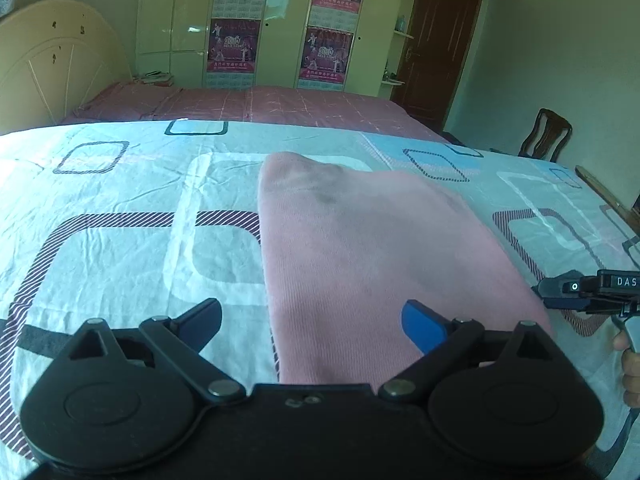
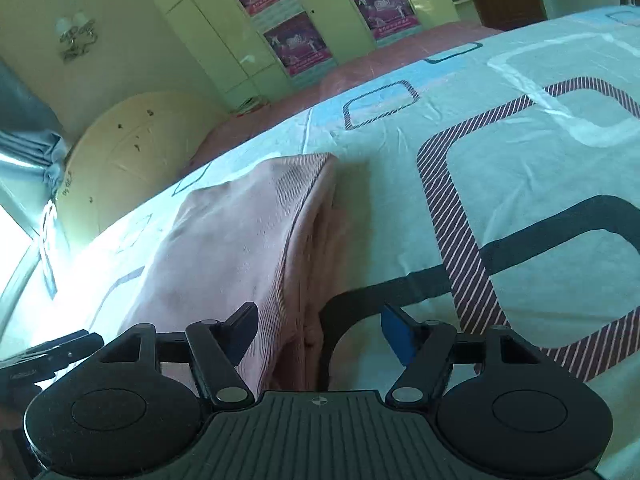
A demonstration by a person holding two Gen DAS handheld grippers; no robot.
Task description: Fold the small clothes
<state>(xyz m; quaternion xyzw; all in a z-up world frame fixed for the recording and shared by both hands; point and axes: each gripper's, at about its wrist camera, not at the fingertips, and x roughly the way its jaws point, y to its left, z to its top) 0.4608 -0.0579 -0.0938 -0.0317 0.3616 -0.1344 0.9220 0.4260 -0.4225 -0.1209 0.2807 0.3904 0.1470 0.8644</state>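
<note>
Pink ribbed knit garment [image 1: 360,264] is lying part-folded on the patterned bedsheet [image 1: 120,248], both the left gripper [image 1: 312,322] and right gripper [image 2: 318,330] are spread and empty, so I'd pinch matching near corners evenly before folding.

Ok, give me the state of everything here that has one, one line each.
Left claw: open, holding nothing, fingers astride the garment's near left edge.
Right claw: open, holding nothing, at the garment's right edge.
Pink garment: folded, lying flat on the sheet, layered edges showing in the right wrist view.
Sheet: spread out, lightly wrinkled.
Wardrobe: doors shut.
Door: shut.
</note>
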